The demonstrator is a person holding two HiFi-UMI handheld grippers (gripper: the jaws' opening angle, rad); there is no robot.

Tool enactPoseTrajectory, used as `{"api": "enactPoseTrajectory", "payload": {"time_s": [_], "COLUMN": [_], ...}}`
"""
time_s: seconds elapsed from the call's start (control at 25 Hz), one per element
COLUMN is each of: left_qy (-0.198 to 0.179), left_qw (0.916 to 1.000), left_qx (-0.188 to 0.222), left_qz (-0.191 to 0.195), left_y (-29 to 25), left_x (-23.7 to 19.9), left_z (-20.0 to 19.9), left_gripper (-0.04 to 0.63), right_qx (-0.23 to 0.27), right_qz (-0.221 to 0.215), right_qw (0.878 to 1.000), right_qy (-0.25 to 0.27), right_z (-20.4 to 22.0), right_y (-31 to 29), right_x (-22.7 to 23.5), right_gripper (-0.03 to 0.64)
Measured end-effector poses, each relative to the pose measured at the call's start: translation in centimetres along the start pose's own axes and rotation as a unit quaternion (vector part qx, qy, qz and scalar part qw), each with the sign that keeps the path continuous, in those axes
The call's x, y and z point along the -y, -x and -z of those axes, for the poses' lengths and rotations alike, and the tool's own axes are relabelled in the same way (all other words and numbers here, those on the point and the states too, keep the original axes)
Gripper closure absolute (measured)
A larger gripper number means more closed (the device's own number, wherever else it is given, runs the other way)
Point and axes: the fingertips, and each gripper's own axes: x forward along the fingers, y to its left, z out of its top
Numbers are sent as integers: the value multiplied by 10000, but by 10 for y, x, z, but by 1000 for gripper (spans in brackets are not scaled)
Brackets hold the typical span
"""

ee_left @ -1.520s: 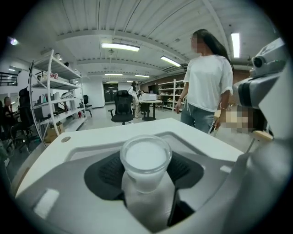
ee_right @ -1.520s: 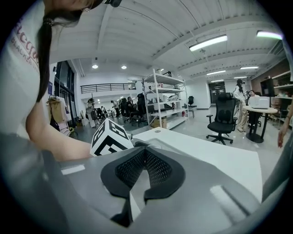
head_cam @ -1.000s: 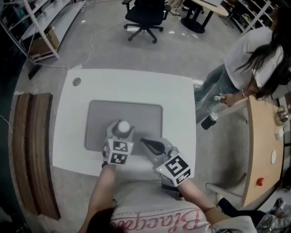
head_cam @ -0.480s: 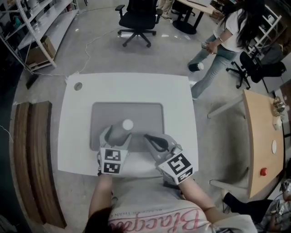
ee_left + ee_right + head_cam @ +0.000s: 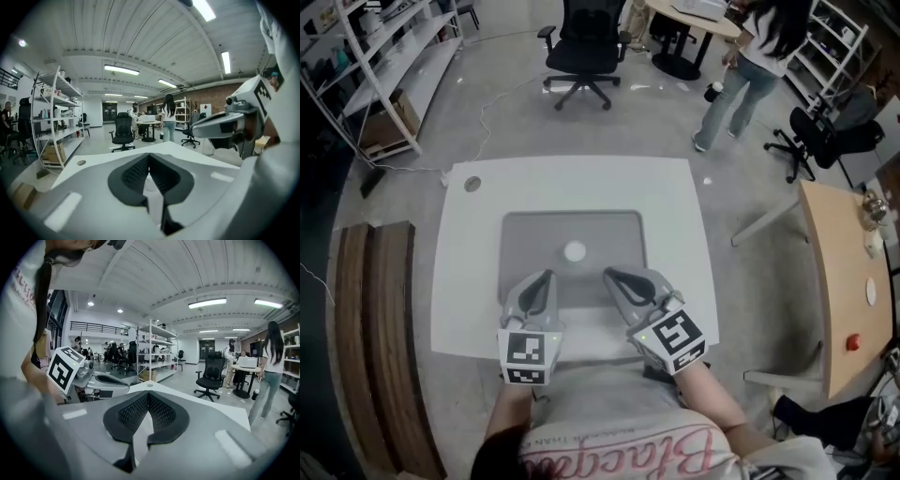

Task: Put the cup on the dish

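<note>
Starting at the left gripper: shut tip to tip, nothing pinched, parked over the near edge of the grey mat. Same for the right gripper just beside it: closed, empty. Ahead, between the two sets of tips yet apart from both, a white cup mid-mat on the white table. Impossible to make out a dish beneath it.

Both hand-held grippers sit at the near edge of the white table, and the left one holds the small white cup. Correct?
Not quite. The left hand-held gripper holds nothing: the left gripper view shows its jaws together and empty. In the head view the small white cup stands free on the grey rectangular mat, ahead of both grippers. The rest is right.
</note>
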Motion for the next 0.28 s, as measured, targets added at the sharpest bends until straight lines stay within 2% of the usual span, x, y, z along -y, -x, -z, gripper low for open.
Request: {"api": "enactPoseTrajectory", "payload": {"time_s": [0.28], "left_qy": [-104], "left_qw": [9999], "left_qx": [121], "left_qz": [27], "left_y": [13], "left_x": [3], "left_z": [-11], "left_gripper": [595], "right_qx": [78], "right_qz": [-31], "right_qw": [9999], "right_qy": [105], "right_z": [-6], "right_y": [9], "right_x": [-8], "right_gripper": [617]}}
